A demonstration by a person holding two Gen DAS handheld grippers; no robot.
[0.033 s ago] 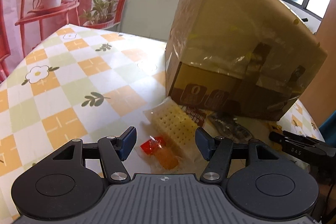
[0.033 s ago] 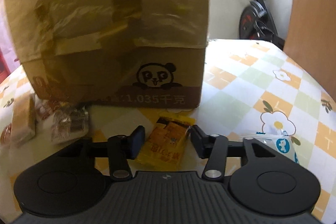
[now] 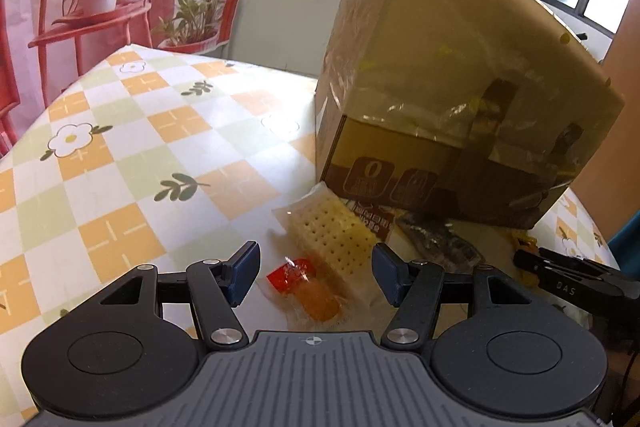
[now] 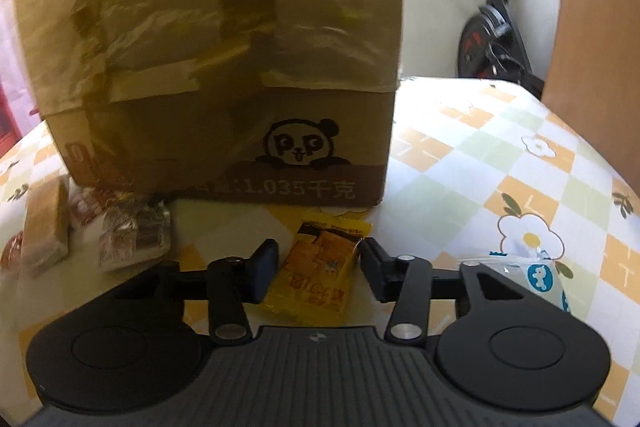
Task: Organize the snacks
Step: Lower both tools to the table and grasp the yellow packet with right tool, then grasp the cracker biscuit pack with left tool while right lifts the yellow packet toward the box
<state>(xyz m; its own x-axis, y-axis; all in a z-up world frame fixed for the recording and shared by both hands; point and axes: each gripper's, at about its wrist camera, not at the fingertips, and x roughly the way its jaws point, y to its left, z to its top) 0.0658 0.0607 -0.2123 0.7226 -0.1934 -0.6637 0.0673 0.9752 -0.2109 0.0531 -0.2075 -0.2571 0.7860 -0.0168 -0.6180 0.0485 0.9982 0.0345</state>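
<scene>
Between right tool, yellow packet (closing)

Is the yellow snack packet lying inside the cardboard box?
No, the yellow snack packet lies on the tablecloth before the cardboard box.

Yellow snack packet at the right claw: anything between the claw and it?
Nothing visible. The yellow snack packet lies flat on the tablecloth, already between the closing jaws of the right claw. The cardboard box stands behind it, apart.
</scene>
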